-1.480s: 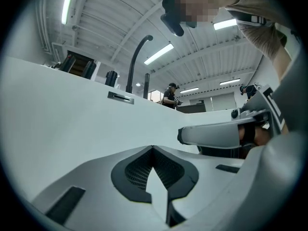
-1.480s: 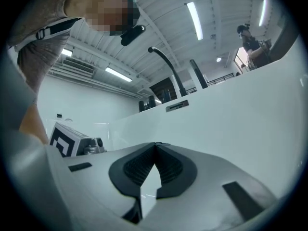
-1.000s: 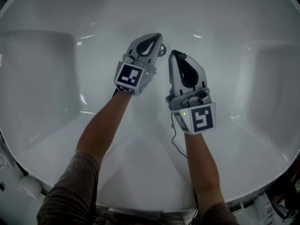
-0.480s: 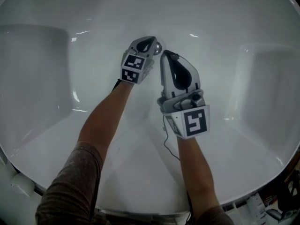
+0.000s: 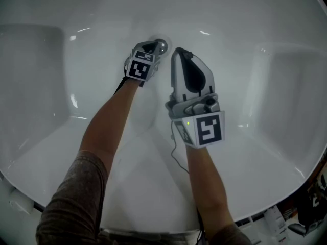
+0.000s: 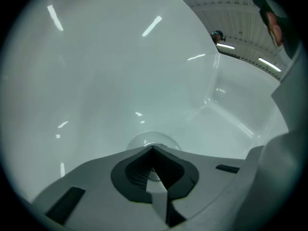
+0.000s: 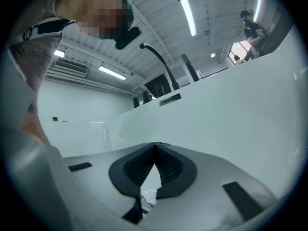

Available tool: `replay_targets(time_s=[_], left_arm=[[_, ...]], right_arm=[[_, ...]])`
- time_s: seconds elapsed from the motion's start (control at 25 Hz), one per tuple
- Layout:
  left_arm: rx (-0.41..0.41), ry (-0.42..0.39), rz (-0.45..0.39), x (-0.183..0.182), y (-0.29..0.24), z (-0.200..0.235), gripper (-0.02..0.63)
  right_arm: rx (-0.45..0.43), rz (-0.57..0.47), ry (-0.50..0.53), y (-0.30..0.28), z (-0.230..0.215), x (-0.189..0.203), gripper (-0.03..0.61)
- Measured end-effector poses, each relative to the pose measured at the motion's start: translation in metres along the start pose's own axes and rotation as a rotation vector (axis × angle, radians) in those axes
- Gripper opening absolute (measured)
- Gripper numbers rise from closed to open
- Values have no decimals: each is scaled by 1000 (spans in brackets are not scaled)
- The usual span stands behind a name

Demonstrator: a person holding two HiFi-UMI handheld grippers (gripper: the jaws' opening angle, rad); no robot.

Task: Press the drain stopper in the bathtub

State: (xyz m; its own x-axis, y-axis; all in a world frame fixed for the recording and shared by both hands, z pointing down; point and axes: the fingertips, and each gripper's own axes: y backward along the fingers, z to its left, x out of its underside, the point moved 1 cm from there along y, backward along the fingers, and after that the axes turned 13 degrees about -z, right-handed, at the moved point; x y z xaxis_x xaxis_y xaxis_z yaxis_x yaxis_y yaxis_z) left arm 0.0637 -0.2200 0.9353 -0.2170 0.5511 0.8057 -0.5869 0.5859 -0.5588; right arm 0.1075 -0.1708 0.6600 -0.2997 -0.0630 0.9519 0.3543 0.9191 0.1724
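Moving my left gripper (image 5: 152,47) forward this past second, I've got its closed, empty jaws at the drain stopper (image 5: 160,45), right gripper (image 5: 180,51) likewise closed empty beside it, so the press looks imminent.

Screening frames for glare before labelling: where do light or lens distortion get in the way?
Head view: dim, dark corners, drain stopper glints. Left gripper view: fisheye, light streaks on the bathtub wall, stopper pale behind the left gripper. Right gripper view: fisheye bends the rim; ceiling lamps glare.
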Motion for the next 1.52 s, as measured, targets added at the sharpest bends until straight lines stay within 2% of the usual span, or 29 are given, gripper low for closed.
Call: replay_targets(time_s=[0.36,0.52,0.76,0.96,1.12,1.52], left_arm=[[9,-35,119,11,-7,-6,0],[13,-58,178,17,-8,-8,0],[15,40,243,16,-13,-11,2],[-7,15,281,20,-14,-9,2],[-7,46,283,18,-15,-10,2],[-19,63,213,9,-6,-11,2]], right_arm=[[-11,8,8,1,0,3,-2],[13,17,5,3,-6,1,-1],[5,17,3,5,-5,-1,0],[6,31,-4,5,-1,6,-2],[15,27,-8,8,-8,7,-2],[32,50,12,11,-16,13,-2]])
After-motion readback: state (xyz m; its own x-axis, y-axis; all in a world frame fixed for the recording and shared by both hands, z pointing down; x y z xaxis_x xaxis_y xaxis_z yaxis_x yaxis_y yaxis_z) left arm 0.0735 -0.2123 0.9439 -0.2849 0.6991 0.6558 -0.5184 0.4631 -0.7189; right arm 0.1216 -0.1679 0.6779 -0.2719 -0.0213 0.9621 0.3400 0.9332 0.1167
